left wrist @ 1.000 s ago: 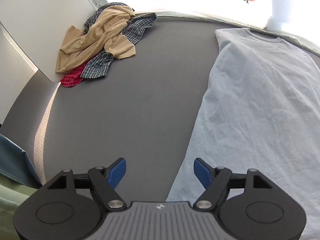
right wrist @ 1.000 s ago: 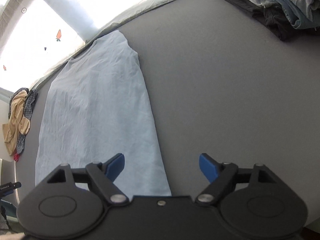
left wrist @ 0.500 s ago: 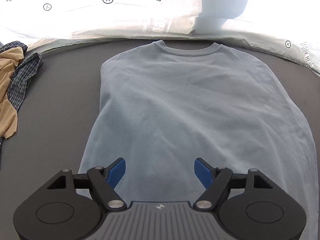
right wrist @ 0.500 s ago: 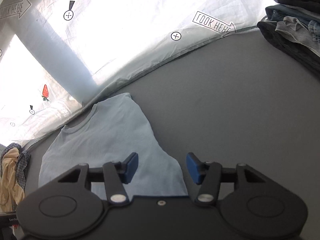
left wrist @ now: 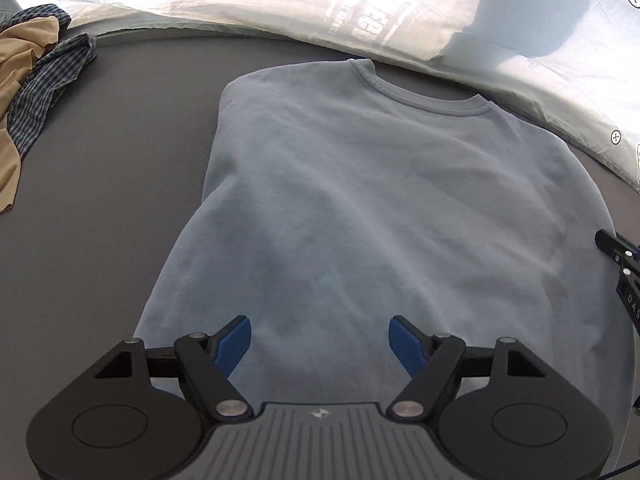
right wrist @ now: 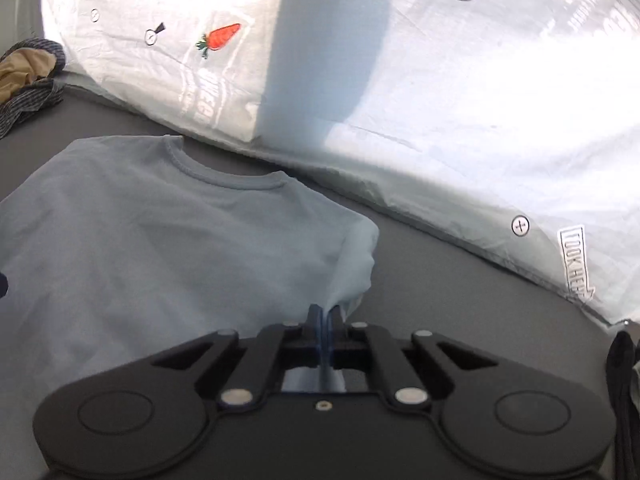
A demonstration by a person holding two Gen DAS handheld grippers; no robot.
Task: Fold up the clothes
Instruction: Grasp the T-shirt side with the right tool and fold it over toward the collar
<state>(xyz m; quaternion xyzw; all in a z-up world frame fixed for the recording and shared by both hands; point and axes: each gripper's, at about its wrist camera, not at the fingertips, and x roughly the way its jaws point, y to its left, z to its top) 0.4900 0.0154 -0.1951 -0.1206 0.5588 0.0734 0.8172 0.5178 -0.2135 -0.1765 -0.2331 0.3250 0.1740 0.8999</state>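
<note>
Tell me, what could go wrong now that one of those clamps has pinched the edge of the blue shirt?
The right gripper has only a thin bunch of the light blue T-shirt at its edge between its shut jaws; if lifted quickly, the cloth may slip out.

The left gripper hangs open over the shirt's lower part, gripping nothing. Pulling from one side alone could drag or skew the shirt on the grey surface.

The pile of unfolded clothes lies nearby; a wide sweep might catch it.
</note>
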